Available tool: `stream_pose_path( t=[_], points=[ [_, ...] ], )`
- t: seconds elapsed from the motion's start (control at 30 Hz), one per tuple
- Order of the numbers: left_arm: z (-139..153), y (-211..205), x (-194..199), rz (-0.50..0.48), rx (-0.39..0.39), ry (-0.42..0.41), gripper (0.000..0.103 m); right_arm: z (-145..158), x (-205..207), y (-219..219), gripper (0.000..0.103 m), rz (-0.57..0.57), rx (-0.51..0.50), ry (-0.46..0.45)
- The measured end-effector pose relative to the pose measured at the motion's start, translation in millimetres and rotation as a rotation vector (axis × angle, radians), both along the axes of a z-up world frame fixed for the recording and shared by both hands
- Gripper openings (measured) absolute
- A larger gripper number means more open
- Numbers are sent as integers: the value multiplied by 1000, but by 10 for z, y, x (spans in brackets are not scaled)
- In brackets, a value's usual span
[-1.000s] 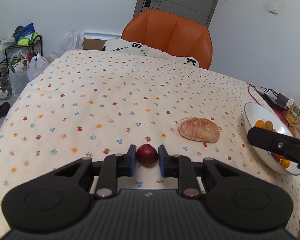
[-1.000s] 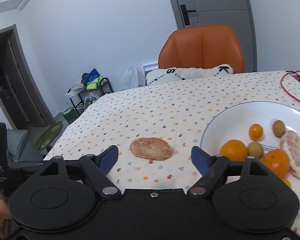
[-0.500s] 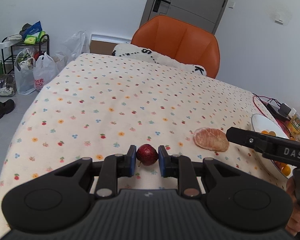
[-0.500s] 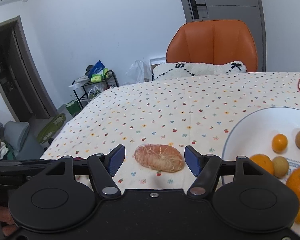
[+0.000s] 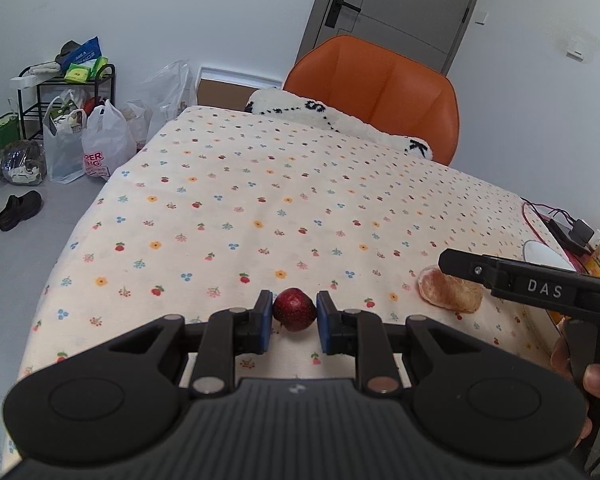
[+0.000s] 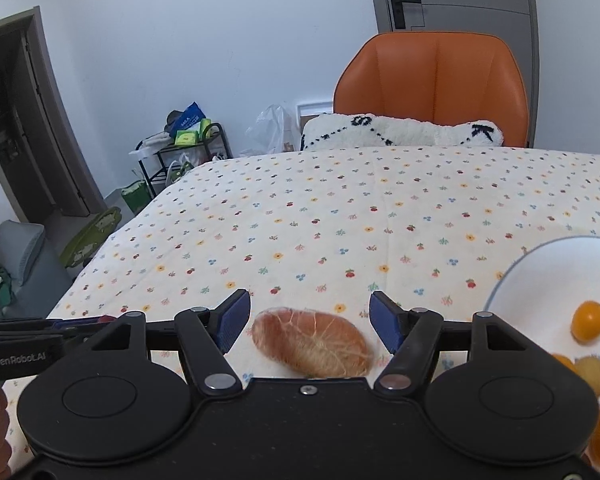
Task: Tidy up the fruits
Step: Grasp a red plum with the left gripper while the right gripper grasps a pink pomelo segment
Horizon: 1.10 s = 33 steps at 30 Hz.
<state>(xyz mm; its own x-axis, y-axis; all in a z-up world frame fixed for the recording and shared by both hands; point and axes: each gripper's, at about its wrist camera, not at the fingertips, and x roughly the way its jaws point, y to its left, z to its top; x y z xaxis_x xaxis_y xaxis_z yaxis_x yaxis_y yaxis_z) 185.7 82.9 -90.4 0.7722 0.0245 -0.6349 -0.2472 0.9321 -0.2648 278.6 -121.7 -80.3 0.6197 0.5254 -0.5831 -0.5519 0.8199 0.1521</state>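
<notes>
A flower-print tabletop (image 5: 260, 208) fills both views, a white plate (image 6: 540, 280) of small orange fruits at the right wrist frame's lower right edge. The right gripper (image 6: 309, 322) is spread wide around a peeled citrus half (image 6: 312, 342) at lower centre. The left gripper (image 5: 294, 320) pinches a small dark-red fruit (image 5: 294, 314) at its frame's lower centre.

A small dark-red fruit (image 5: 294, 314) sits clamped between blue fingers (image 5: 263, 327); a peeled orange (image 6: 312, 342) lies flat on the cloth.
</notes>
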Motion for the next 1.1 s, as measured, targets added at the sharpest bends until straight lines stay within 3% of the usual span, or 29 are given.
stream_pose_path(
  t=[0.37,0.67,0.97,1.1],
  points=[
    [12,35,16,4,-8,-3,21,-75,-57,85,67,47,-59,25],
    [4,-3,24,-3,-18,-7,21,-22,-314,25,64,108,-31,67],
    [-9,-7,14,-8,-25,-6,21,-15,-300,99,63,75,-75,19],
    [-1,23,5,-3,-28,-8,21,-70,-243,138,52,68,-89,34]
  ],
)
